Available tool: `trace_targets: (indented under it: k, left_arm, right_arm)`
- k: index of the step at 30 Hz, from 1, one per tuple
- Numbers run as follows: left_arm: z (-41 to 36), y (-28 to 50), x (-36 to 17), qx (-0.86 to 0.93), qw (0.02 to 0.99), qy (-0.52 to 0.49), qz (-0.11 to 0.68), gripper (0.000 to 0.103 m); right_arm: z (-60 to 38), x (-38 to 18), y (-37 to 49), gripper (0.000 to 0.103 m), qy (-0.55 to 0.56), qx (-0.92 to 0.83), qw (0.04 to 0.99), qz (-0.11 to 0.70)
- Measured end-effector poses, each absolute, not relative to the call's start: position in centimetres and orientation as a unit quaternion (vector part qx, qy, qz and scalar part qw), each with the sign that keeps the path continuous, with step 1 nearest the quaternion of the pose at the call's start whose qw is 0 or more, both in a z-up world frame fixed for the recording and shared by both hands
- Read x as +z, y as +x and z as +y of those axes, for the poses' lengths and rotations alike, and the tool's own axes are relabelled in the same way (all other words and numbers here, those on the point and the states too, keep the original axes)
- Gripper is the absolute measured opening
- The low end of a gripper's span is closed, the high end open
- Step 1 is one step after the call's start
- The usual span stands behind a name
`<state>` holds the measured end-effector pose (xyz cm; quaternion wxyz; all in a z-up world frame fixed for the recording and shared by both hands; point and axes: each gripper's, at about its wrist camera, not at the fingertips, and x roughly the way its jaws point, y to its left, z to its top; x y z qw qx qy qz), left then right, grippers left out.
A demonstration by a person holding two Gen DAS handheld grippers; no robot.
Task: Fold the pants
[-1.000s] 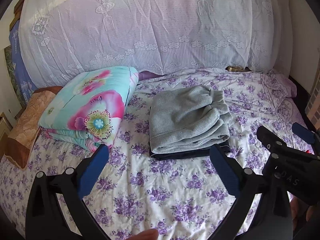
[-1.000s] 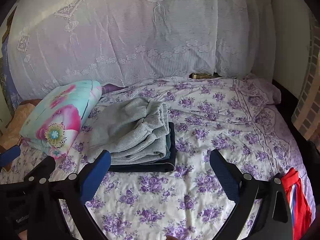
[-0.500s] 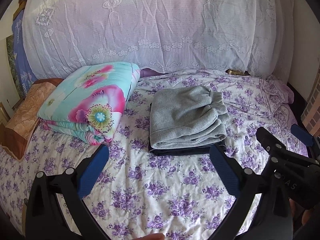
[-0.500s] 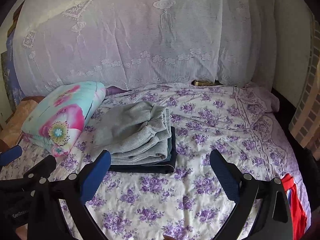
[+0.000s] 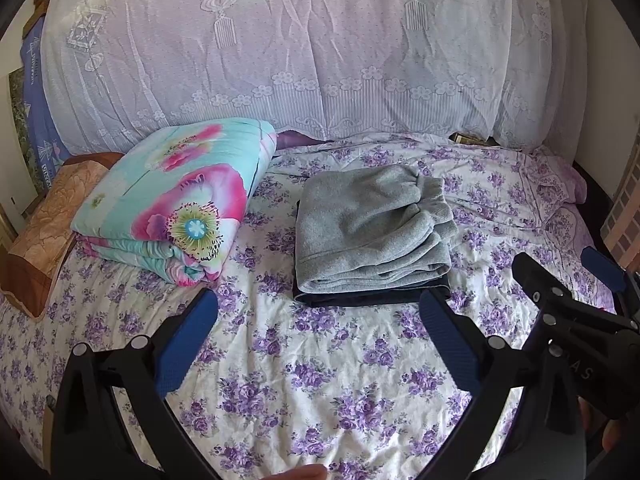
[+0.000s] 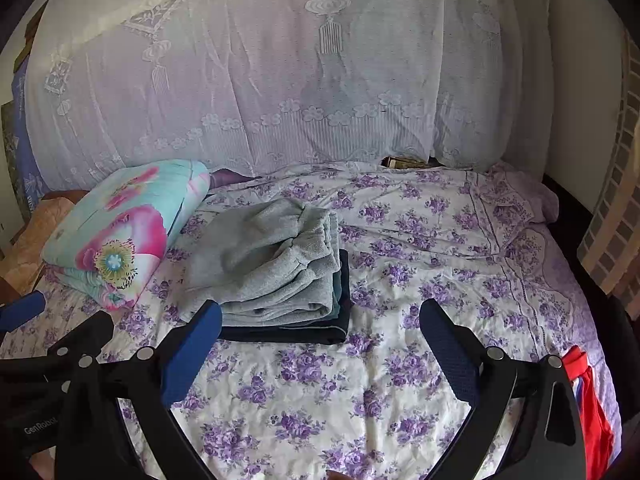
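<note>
Both claws, left (image 5: pixel 318 330) and right (image 6: pixel 320 334), wide open, empty. Grey pants (image 5: pixel 370 234) folded mid-bed on dark garment (image 5: pixel 372 298). Risk: regrasp snags top layer, fold slumps.

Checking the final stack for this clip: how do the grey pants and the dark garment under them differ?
The grey pants lie on top, and the dark garment lies beneath them, showing only as a thin edge. The grey pants look thick and fleecy with bunched folds and a ribbed band; the dark garment looks flat and smooth. The grey pants are pale, the dark garment near navy. Both are folded and rest on the floral bedsheet, untouched by either gripper.
</note>
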<state>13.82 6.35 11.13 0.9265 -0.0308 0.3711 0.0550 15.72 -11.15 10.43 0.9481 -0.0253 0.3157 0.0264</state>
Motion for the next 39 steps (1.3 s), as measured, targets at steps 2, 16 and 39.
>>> trace_targets:
  k: [2,16,39]
  left_arm:
    - [6.4,13.9,11.0,0.054,0.925,-0.033,0.373,0.098]
    - [6.5,14.0,10.8,0.055,0.925,-0.03,0.375,0.098]
    - [6.4,14.2,10.3,0.049,0.923,-0.029,0.38,0.098]
  right_arm:
    - [-11.1,10.4,15.7,0.1,-0.024,0.027,0.948,0.316]
    - [-11.2,10.3,15.9,0.1,-0.024,0.028,0.948,0.317]
    - [-11.5,9.8,16.7,0.1,-0.028,0.031,0.945,0.324]
